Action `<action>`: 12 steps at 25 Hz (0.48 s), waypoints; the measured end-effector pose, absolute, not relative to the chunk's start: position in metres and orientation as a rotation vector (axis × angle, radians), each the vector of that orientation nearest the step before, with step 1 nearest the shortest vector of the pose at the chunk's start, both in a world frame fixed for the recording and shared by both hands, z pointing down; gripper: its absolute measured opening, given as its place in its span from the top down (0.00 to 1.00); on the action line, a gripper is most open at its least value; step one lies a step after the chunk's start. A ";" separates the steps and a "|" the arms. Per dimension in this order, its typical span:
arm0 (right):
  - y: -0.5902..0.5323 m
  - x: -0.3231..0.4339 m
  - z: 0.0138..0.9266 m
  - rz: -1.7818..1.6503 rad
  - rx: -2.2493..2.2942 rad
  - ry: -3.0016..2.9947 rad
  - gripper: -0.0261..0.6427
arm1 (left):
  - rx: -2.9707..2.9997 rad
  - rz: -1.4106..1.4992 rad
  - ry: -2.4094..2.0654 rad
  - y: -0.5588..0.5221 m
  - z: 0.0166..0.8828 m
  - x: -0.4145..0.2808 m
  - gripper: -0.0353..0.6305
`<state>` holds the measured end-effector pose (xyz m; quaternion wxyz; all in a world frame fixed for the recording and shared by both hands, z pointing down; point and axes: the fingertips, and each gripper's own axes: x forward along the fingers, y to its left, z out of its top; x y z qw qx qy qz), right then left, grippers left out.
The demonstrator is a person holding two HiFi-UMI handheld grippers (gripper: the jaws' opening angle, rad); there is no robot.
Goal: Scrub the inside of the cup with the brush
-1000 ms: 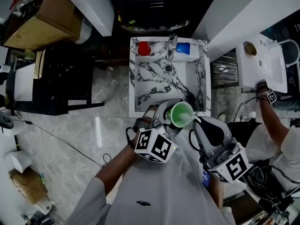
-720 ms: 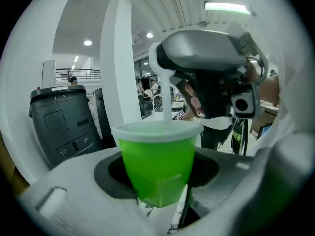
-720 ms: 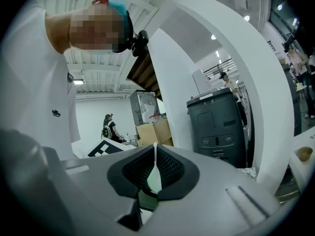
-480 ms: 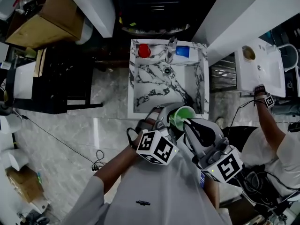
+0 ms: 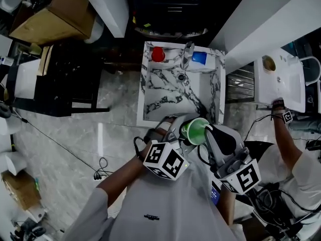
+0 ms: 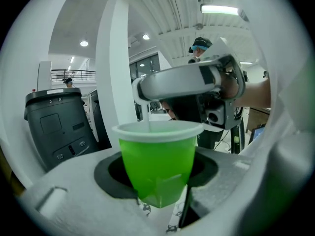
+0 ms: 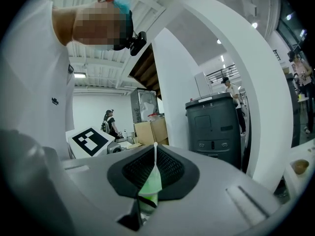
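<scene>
A green plastic cup (image 5: 194,130) with a white rim is held upright over the near edge of the sink, and my left gripper (image 5: 184,131) is shut on it. In the left gripper view the cup (image 6: 157,163) fills the gap between the jaws. My right gripper (image 5: 207,133) sits right beside the cup's rim, shut on a thin white brush (image 7: 154,159). The brush stem (image 6: 149,126) dips down into the cup's mouth from the right gripper (image 6: 189,85) above it. The brush head is hidden inside the cup.
The marble-patterned sink (image 5: 165,92) lies just ahead, with a faucet (image 5: 187,52) at its far edge, a red cup (image 5: 158,54) to the faucet's left and a blue cup (image 5: 199,58) to its right. A second person (image 5: 293,149) stands at the right by a white basin (image 5: 283,77).
My right gripper has come in from the lower right to the cup's rim, bringing the brush into the cup. The left gripper and cup have stayed almost in place.
</scene>
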<state>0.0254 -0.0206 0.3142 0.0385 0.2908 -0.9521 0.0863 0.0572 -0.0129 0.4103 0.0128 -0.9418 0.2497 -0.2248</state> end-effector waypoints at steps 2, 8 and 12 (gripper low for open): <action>-0.020 0.028 0.315 0.275 0.879 -2.909 0.93 | -2.932 -0.698 0.792 -0.016 0.409 0.056 0.59; -0.012 0.026 0.316 0.289 0.793 -2.861 0.93 | -2.926 -0.708 0.821 -0.025 0.411 0.053 0.59; -0.009 0.019 0.312 0.328 0.738 -2.880 0.93 | -2.920 -0.709 0.826 -0.029 0.411 0.052 0.59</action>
